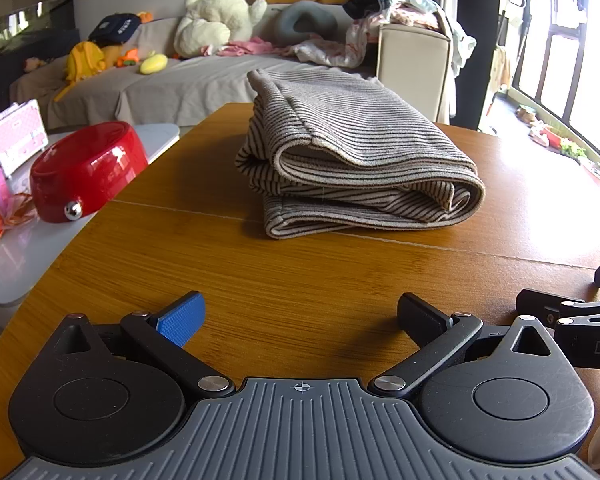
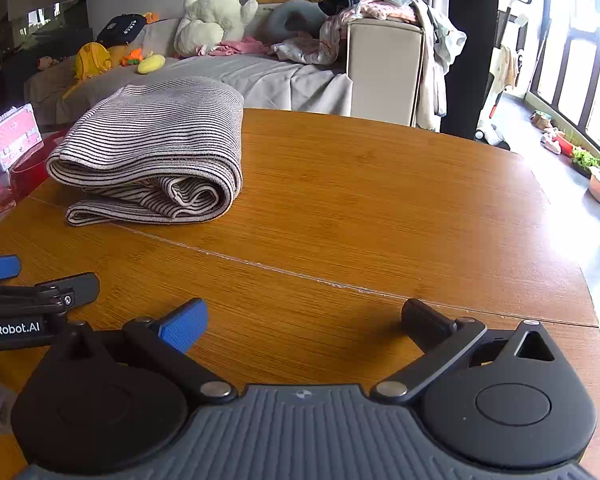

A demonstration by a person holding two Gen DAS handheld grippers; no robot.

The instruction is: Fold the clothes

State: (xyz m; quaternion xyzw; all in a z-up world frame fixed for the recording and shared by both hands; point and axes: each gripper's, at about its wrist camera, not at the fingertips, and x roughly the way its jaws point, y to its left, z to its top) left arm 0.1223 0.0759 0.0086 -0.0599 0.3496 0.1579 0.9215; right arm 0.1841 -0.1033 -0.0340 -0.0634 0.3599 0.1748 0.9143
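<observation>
Stripes run all over the folded garment [image 1: 352,160], which is grey with thin dark lines. It lies in a thick bundle on the wooden tabletop [image 1: 260,272]. In the left wrist view it sits at 12 o'clock, well ahead of the left gripper [image 1: 300,316]. In the right wrist view the same bundle [image 2: 152,156] sits at about 10 o'clock.

The left gripper has its fingers [image 1: 182,318] spread wide, with nothing between them, low over the bare wood. The right gripper [image 2: 304,320] is the same: fingers [image 2: 184,326] wide apart and holding nothing. The two grippers are side by side, near each other.

A shiny red bowl [image 1: 88,172] sits on a white side table at 9 o'clock. Behind the tabletop is a sofa with a big cream plush duck [image 1: 216,12].
</observation>
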